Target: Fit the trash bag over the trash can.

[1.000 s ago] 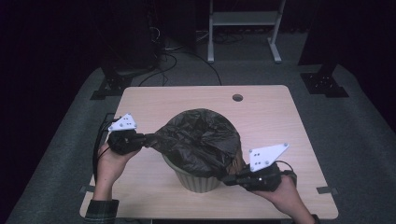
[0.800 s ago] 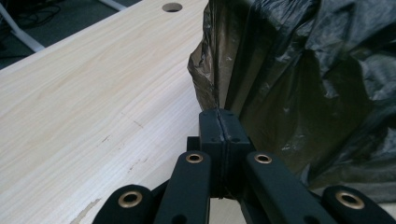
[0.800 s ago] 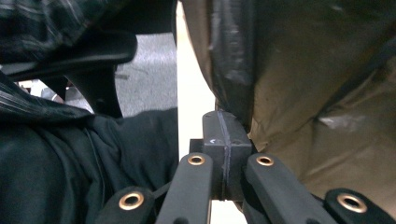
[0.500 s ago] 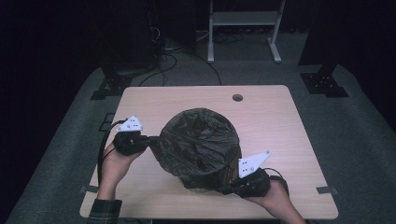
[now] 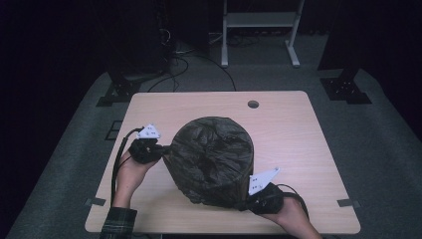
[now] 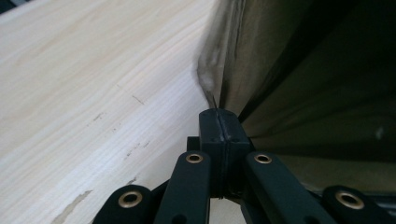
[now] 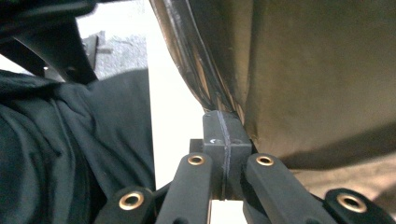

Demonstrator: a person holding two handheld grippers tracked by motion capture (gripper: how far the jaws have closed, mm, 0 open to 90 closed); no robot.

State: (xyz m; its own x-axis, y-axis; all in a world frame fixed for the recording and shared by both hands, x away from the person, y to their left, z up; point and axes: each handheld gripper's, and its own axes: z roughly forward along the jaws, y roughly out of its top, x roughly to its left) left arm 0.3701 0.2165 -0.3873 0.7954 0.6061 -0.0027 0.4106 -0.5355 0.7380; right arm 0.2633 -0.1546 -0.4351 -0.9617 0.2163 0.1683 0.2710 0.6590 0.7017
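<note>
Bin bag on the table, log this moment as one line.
bin bag: covers bin top and sides | left gripper: shut on bag film | right gripper: shut on bag film | table: bin upright

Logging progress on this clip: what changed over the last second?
Both grippers, left gripper and right gripper, came down, drawing the black bag down over the bin until it is covered. Both stayed clamped on the bag's edge; the table is unchanged.

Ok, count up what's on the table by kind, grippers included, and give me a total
Grippers: 2, the left gripper and the right gripper, each pinching the bag
Black bin bag: 1
Bin under the bag: 1
Total: 4
</note>
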